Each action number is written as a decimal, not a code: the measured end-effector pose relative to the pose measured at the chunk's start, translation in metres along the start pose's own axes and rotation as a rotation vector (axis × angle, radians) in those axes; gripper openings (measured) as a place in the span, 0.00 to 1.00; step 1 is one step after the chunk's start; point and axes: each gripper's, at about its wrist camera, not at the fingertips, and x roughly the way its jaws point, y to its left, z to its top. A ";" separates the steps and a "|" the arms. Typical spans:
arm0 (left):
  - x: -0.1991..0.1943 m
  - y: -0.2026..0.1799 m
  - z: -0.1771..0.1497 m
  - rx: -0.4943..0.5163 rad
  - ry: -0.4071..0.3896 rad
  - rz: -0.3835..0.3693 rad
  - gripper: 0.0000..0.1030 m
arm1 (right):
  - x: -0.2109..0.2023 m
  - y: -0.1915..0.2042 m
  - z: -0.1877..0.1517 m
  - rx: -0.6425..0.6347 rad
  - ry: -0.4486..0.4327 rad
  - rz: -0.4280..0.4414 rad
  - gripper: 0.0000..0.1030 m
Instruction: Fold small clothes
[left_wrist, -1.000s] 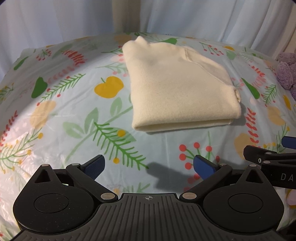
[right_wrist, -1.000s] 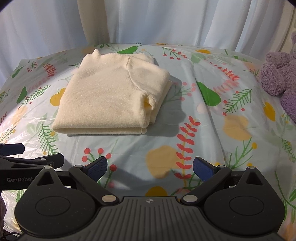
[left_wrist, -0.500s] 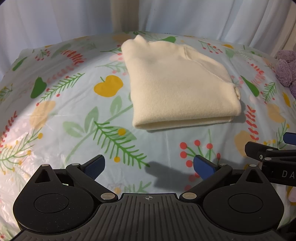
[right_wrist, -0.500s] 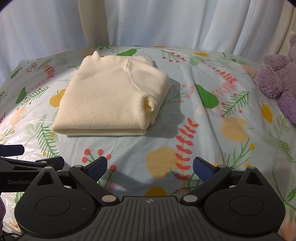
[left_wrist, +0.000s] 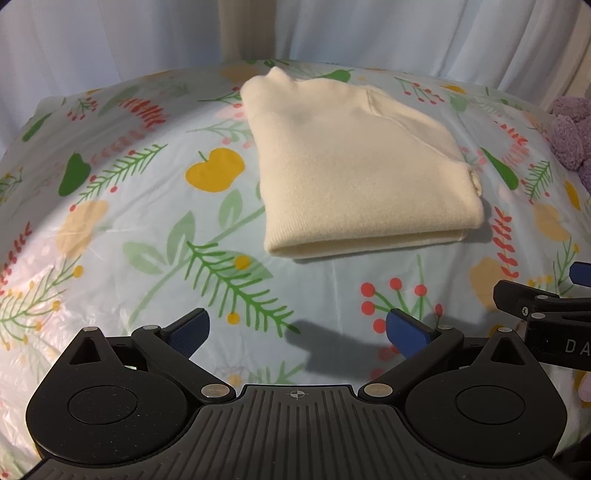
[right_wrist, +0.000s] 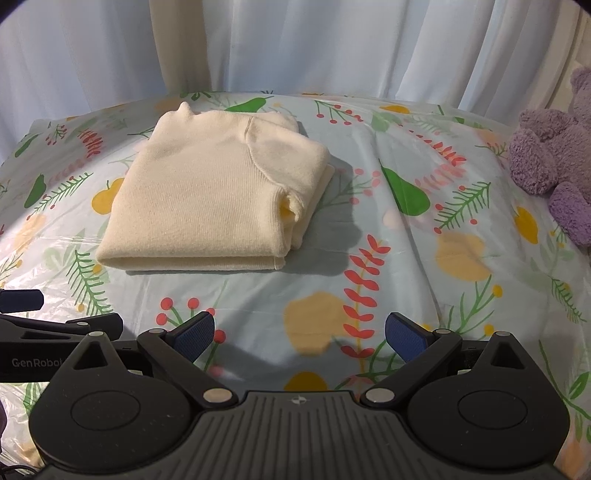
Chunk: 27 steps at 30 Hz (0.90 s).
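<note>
Cloth (left_wrist: 122, 206) with leaves, red berries and yellow fruit covers the table. On the left side, the left gripper (left_wrist: 297, 330) hangs just above the cloth. Its blue pads (left_wrist: 188, 330) are wide apart and hold nothing. Its dark shadow lies on the cloth between them.

Next comes the sweater (left_wrist: 354, 170). It is cream and soft, and it is folded into a neat flat pile. It lies on the cloth toward the far side of the table, well apart from both grippers. Its thick folded edge faces the grippers. A small bump sticks up at its far edge; it may be the collar, but the view is too small to tell. In the right wrist view the sweater (right_wrist: 207, 199) lies left of the middle, and a tucked sleeve shows at its right side.

To the right, the right gripper (right_wrist: 299, 332) hangs over the cloth (right_wrist: 424, 258) too. Its pads (right_wrist: 404, 334) are spread wide with nothing in them.

At the far right sits a fuzzy purple toy (right_wrist: 550, 162). White curtains (right_wrist: 332, 44) hang behind the table.
</note>
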 end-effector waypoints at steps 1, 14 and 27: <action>0.000 0.000 0.000 0.000 0.001 -0.001 1.00 | 0.000 0.000 0.000 -0.001 -0.001 -0.001 0.96; 0.003 -0.001 0.002 0.003 0.000 -0.002 1.00 | 0.002 -0.003 0.002 0.010 -0.006 -0.011 0.96; 0.005 -0.003 0.002 -0.006 0.001 -0.007 1.00 | 0.001 -0.003 0.003 0.006 -0.015 -0.016 0.96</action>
